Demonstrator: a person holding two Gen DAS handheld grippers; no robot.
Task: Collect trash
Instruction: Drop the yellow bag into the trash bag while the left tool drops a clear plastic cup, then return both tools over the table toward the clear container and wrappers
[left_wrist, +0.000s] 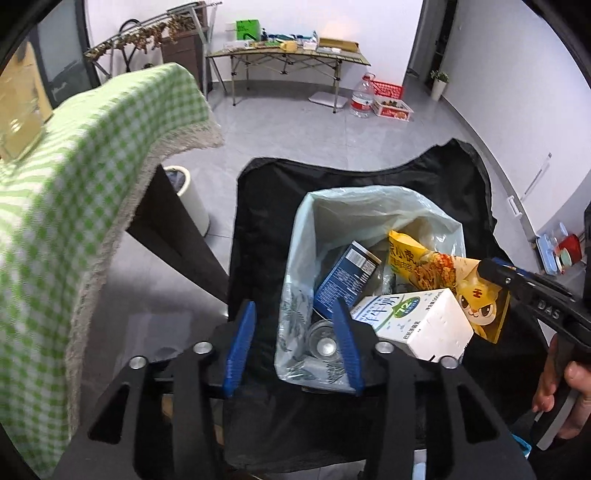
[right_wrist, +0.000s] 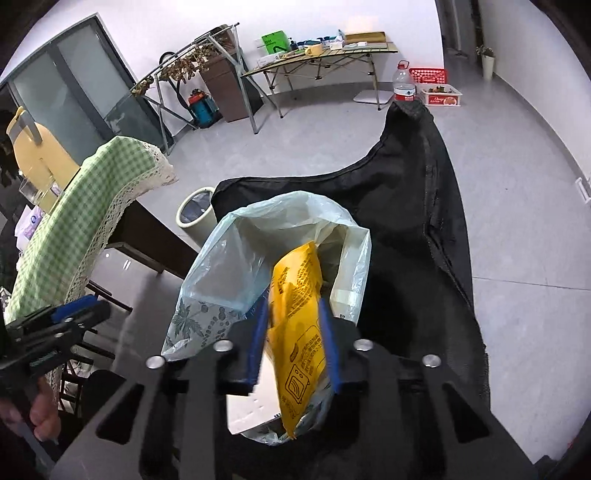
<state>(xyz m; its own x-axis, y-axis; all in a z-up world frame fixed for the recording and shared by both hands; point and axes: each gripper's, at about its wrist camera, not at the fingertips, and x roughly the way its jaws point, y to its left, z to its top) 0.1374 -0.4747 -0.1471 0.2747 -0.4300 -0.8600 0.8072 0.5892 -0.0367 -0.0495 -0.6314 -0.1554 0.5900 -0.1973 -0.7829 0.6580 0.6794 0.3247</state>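
Left claw hangs over the near rim of the bin bag, blue pads well apart w/ nothing gripped; the bag's printed edge and a clear round item, prob. a cup or jar base, show between them, too blurred to name. Just ahead of it inside the bag: a dark blue box standing tilted, and a white carton to its right, lower corner cut off behind the claw's frame. Right claw is clamped on a yellow snack packet, pads pressing both sides; packet hangs mouth-down into the bag, its bottom end hidden behind the claw body. From the left wrist view the same packet pokes out over the bag's right rim, held by the right claw's tip; whether it touches the carton can't be told. Bag sits in a black fabric holder; holder's base is out of view. Left of the claws, a green-check cloth covers a worktop, top mostly cut off. A hand on the right claw's trigger is partly cropped at frame edge.
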